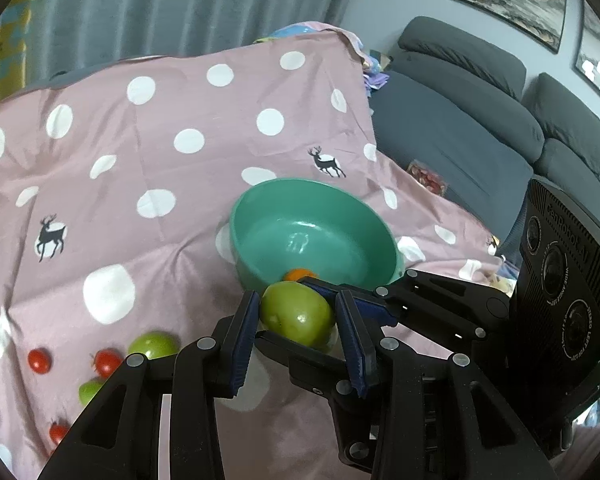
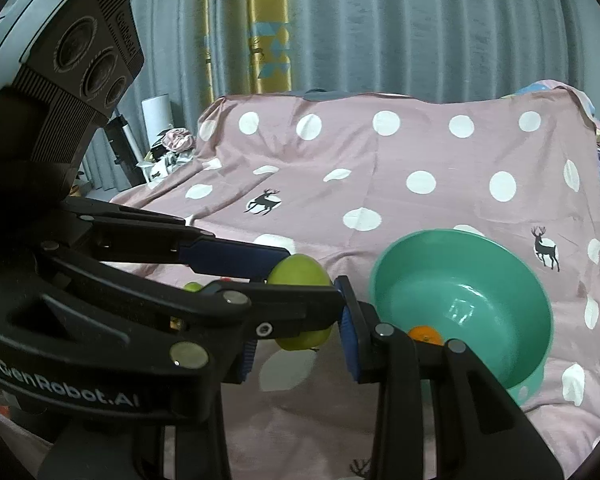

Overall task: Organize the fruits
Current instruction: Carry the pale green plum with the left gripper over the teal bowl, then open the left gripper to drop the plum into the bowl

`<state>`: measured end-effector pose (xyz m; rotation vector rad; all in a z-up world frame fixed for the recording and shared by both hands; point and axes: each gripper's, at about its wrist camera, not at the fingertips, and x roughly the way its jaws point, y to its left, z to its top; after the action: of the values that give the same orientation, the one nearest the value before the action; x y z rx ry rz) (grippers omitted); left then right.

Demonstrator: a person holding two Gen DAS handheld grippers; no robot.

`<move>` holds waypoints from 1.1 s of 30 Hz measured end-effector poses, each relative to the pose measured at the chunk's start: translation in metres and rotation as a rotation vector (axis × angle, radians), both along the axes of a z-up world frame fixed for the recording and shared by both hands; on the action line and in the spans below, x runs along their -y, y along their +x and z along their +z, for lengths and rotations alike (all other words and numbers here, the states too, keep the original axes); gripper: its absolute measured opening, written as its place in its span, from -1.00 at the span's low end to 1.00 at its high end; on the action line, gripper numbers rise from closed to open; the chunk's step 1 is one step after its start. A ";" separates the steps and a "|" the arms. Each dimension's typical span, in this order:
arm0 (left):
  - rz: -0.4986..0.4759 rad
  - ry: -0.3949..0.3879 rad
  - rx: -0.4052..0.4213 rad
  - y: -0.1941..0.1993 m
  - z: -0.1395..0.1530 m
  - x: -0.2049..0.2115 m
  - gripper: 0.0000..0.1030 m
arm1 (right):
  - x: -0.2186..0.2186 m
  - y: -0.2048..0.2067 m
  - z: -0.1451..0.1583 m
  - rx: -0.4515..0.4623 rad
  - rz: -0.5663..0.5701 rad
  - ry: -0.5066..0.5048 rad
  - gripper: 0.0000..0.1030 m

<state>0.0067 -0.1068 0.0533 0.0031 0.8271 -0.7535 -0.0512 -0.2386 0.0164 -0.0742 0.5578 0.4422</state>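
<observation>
**Both grippers on one apple beside the bowl**

The apple [image 1: 300,314], green, hangs just in front of the teal bowl [image 1: 320,216], at its near rim and clear of the cloth [image 1: 160,120]. The left gripper [image 1: 298,300] has its blue-padded fingers [image 1: 246,340] clamped on the apple's two sides. The right gripper [image 2: 300,336] reaches in crosswise, and its fingers [image 2: 350,340] also look closed on the same apple, one above and one below in the left wrist view.

An orange [image 1: 299,274] lies inside the bowl, against the near wall.

Writing: "GenRobot.AI" stands in white on the left gripper's black body [image 2: 68,388] and again along the edge of each camera housing [image 1: 560,280]. Around the housing's lenses runs "WIDE ANGLE"; the rest of that ring text is too small to read surely.

Left of the bowl and nearer the camera, a second green apple [image 1: 154,344] lies on the cloth with red tomatoes [image 1: 107,362] just beside it. The cloth is pink with white dots and small black deer.
</observation>
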 end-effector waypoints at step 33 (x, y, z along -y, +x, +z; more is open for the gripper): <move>-0.154 -0.028 -0.171 0.070 -0.058 0.090 -0.22 | 0.074 0.054 -0.045 -0.144 -0.167 -0.032 -0.29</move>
<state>0.0765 -0.1968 -0.0044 -0.0237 0.9869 -0.9199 0.0025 -0.3124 -0.0291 -0.0257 0.7069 0.2768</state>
